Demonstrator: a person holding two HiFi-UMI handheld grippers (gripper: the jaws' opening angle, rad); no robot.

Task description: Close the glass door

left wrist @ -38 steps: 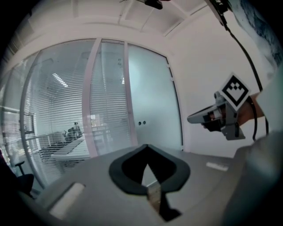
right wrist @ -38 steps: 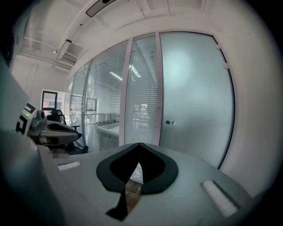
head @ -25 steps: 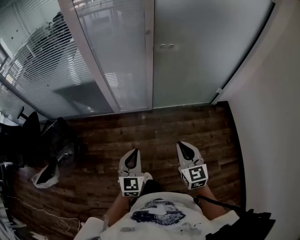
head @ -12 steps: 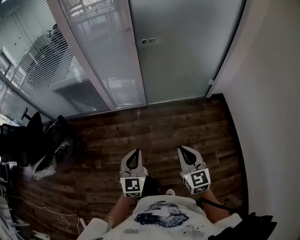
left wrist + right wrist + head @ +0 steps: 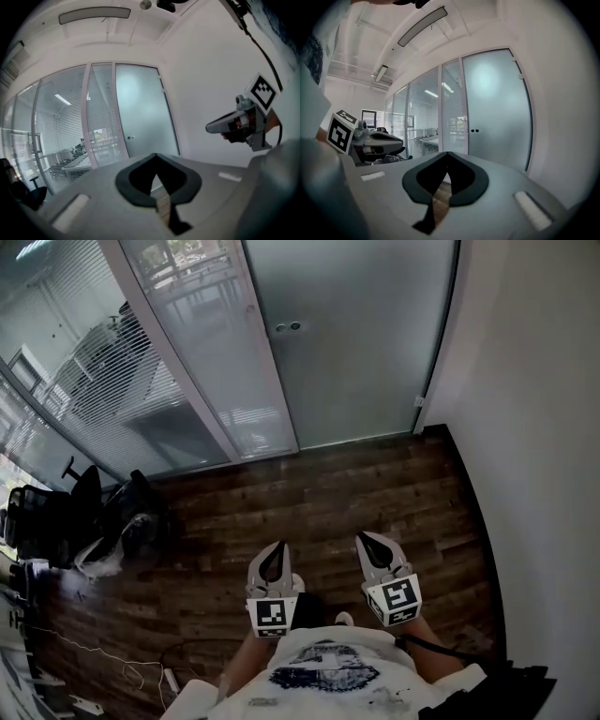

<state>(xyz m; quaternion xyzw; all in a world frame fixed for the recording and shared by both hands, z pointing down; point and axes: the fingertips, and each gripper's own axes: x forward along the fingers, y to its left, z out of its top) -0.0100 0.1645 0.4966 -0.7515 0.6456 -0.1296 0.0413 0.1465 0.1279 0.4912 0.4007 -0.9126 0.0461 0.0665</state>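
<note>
The frosted glass door (image 5: 361, 343) stands flush in its frame at the far end of the wooden floor, and two small round knobs (image 5: 288, 326) sit near its left edge. It also shows in the left gripper view as the door (image 5: 140, 110) and in the right gripper view as the door (image 5: 499, 108). My left gripper (image 5: 273, 562) and right gripper (image 5: 373, 546) hang side by side close to my body, well short of the door. Both are shut and hold nothing. Each gripper view catches the other: the right gripper (image 5: 224, 125) and the left gripper (image 5: 391, 139).
A glass partition with blinds (image 5: 122, 399) runs along the left of the door. A black office chair (image 5: 47, 517) and a bag (image 5: 117, 545) stand at the left, with cables (image 5: 103, 667) on the floor. A white wall (image 5: 534, 427) bounds the right side of the dark plank floor (image 5: 356, 488).
In the head view the door and partition have slid leftward and more floor and clutter show at the left. Both grippers keep their shut, side-by-side stance in front of my body.
</note>
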